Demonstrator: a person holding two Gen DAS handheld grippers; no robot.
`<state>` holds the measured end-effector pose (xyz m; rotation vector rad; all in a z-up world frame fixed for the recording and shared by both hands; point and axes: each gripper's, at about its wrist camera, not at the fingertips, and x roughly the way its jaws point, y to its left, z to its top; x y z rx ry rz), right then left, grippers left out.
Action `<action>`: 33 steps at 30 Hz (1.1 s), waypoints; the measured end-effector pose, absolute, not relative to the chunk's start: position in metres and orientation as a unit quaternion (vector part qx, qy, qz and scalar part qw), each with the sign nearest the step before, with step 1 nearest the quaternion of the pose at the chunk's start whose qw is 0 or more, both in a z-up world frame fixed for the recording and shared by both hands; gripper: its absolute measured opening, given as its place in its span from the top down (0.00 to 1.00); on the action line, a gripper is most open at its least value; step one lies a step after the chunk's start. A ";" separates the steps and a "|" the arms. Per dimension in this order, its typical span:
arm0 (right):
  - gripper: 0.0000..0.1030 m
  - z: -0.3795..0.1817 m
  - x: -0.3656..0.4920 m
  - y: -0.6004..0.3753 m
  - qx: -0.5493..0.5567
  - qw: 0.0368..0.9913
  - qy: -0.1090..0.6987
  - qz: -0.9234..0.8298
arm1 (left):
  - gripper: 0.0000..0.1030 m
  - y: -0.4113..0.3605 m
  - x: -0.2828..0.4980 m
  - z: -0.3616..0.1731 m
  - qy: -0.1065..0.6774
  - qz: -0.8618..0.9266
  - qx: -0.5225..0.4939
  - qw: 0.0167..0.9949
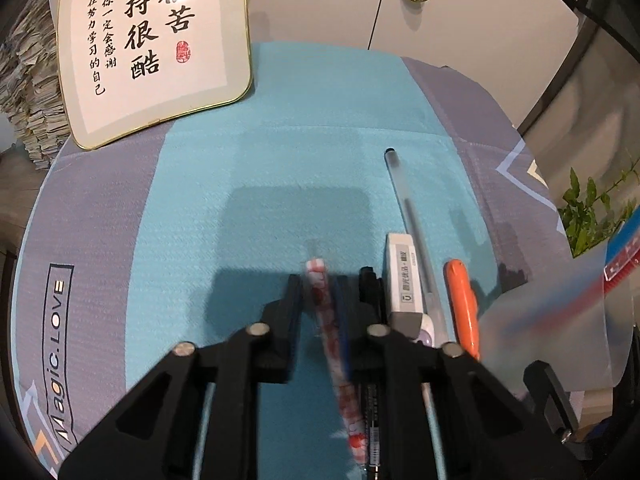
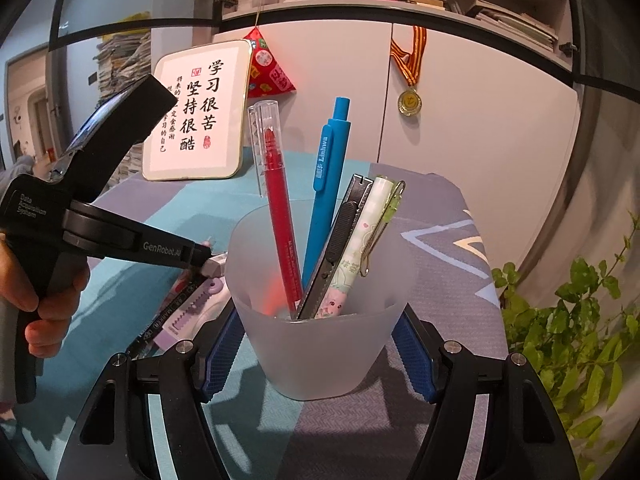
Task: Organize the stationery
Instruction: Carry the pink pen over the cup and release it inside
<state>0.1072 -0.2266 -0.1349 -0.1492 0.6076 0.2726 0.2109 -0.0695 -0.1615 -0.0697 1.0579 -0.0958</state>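
Observation:
In the left wrist view my left gripper has its jaws on either side of a red-and-white patterned pen, blurred and tilted; the jaws look close on it. Beside it on the blue mat lie a black marker, a white eraser, a clear pen and an orange pen. In the right wrist view my right gripper is shut on a frosted cup holding a red pen, a blue pen, a utility knife and a white patterned pen.
A framed calligraphy board leans at the back left, also in the right wrist view. A potted plant stands to the right. A medal hangs on the cabinet. The left tool reaches in at left.

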 end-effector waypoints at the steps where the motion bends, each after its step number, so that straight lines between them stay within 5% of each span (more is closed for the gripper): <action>1: 0.30 -0.135 0.107 -0.227 -0.073 0.942 0.298 0.134 | 0.88 -0.069 0.210 -0.161 0.503 -0.046 -0.033 0.862; 33: 0.30 -0.137 0.111 -0.222 -0.080 0.936 0.315 0.133 | 0.92 -0.082 0.102 0.015 0.282 -0.200 -0.054 0.937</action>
